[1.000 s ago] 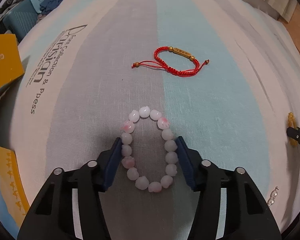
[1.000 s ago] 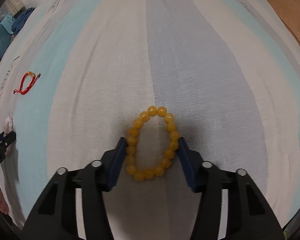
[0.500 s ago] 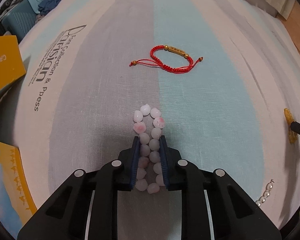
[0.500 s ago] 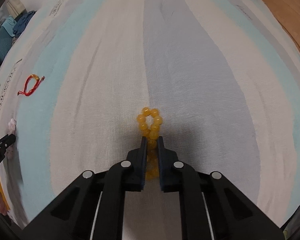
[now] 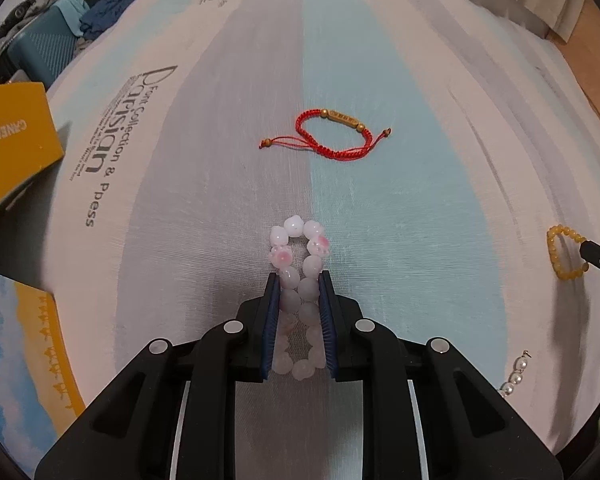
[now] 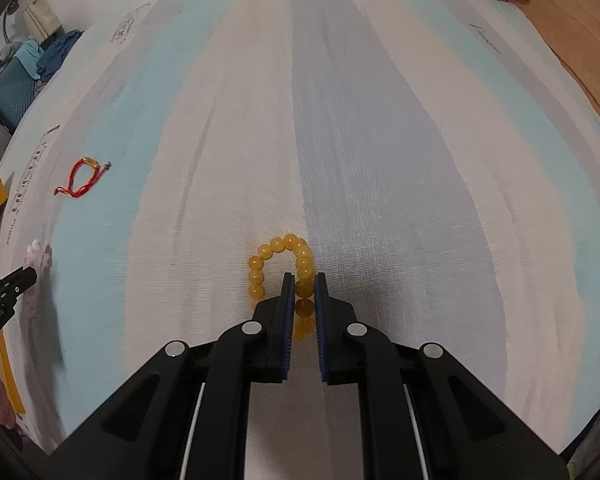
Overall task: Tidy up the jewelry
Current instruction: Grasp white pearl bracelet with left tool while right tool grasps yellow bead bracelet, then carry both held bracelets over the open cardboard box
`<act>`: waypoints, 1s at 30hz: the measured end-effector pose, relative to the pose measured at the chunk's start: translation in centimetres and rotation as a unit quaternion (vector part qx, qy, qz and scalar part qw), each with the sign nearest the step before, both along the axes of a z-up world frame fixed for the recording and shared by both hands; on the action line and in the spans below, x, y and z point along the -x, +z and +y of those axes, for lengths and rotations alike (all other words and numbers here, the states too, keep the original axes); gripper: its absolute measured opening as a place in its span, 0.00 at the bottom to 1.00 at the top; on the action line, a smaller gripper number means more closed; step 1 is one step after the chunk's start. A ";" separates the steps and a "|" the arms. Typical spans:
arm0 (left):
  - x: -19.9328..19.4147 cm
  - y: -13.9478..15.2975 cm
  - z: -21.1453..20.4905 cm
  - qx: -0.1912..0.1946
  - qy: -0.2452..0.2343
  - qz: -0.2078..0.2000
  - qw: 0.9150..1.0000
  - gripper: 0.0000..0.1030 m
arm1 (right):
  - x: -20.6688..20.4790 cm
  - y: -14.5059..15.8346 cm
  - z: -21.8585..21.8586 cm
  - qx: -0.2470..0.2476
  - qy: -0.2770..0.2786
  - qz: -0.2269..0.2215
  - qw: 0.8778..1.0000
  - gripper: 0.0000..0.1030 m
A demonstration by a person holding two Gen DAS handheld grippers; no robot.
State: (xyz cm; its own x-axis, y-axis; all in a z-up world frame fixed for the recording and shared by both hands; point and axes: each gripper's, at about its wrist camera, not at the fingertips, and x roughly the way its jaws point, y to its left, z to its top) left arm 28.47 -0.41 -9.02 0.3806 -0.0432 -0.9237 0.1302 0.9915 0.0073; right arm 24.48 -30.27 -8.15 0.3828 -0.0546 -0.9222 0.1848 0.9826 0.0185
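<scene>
My left gripper (image 5: 299,280) is pinched tight on the pink bead bracelet (image 5: 298,268), squeezing its loop flat at lower centre; my right gripper (image 6: 303,280) clamps one strand of the yellow bead bracelet (image 6: 278,258), centre frame. The red cord bracelet (image 5: 332,136) lies beyond on the striped cloth (image 5: 400,184), upper centre.

You had four pieces of jewelry out: one pink-and-white bead bracelet (image 5: 298,288), one yellow bead bracelet (image 6: 288,264), one red cord bracelet (image 5: 332,136), and one pearl strand (image 5: 514,376) at the edge. Two grippers, left (image 5: 299,276) and right (image 6: 303,276), each held one bracelet.
</scene>
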 end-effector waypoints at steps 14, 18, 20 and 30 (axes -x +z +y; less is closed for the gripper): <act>2.0 4.0 -0.6 0.006 -0.011 -0.016 1.000 0.18 | 2.2 4.5 0.4 0.000 0.008 -0.031 0.999 0.09; 2.8 5.6 -0.8 0.014 -0.014 -0.021 1.000 0.18 | 3.0 5.6 0.4 -0.001 0.006 -0.037 0.999 0.09; 3.3 6.3 -0.8 0.015 -0.015 -0.025 0.999 0.18 | 3.4 6.1 0.4 -0.002 0.006 -0.039 0.999 0.09; 5.9 9.6 -0.1 0.014 -0.016 -0.040 0.999 0.18 | 5.4 9.3 1.2 -0.003 0.011 -0.060 0.998 0.09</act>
